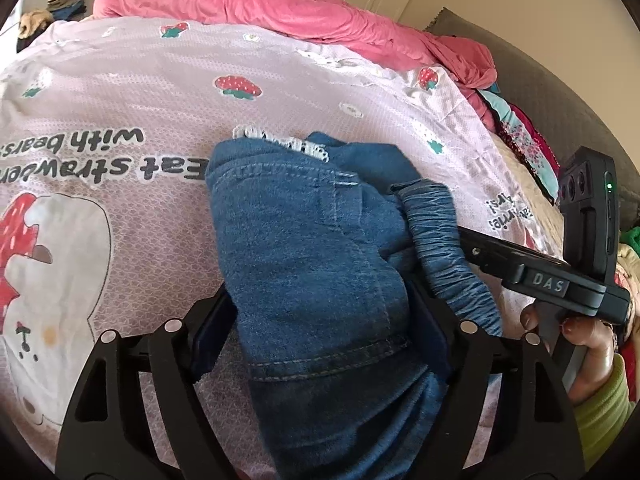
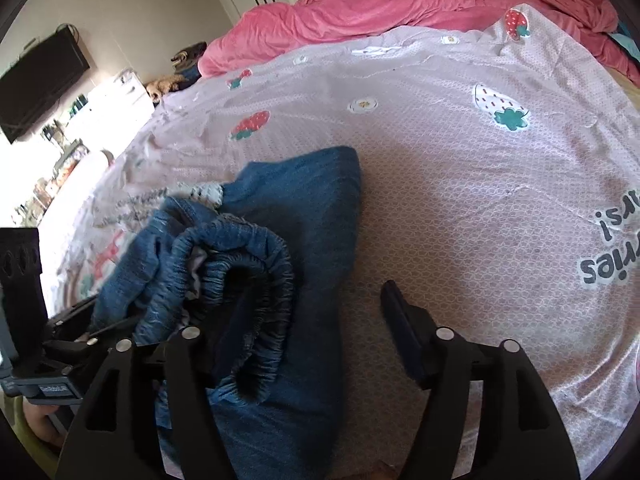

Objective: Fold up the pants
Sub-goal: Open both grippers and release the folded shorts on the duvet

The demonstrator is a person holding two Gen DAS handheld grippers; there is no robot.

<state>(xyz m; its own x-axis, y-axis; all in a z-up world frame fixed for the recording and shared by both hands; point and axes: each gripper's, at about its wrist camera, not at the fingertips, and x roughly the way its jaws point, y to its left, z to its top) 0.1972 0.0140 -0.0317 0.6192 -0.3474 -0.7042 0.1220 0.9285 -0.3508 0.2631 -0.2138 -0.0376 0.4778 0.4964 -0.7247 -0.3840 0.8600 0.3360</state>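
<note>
While my left claw [image 1: 320, 328] looks forward from its own camera, its two jaws stand apart with a thick fold of the blue jeans [image 1: 304, 248] filling the space between them; the denim touches both pads, though I cannot tell how hard they press. The jeans lie bunched on the pink strawberry bedsheet [image 1: 140, 100] straight ahead of this claw, a bit of white fabric showing at their far edge. Their gathered elastic waistband [image 1: 440, 240] runs just to the right of my right-hand finger [image 1: 430, 332]. Farther right, my other tool [image 1: 560, 284] reaches in toward the waistband, a hand [image 1: 588, 344] in a green sleeve wrapped round its grip. Beyond the sheet, a pink quilt [image 1: 260, 4] is heaped at the far side of the bed, and a small pile of clothes [image 1: 64, 0] sits off to the far left.

From the right camera, my right claw [image 2: 296, 332] is spread wide. Its left finger [image 2: 188, 344] is pushed in against the curled waistband [image 2: 256, 280], touching the cloth, while its right finger [image 2: 400, 320] stands clear over bare bedsheet [image 2: 460, 180], so nothing is pinched. The jeans [image 2: 312, 208] lie ahead and to the left of this claw. Beyond them at the far left my left tool [image 2: 36, 320] shows at the frame edge. A dark television [image 2: 40, 80] hangs on the wall up to the left, and the pink quilt [image 2: 400, 8] lies across the far end.
</note>
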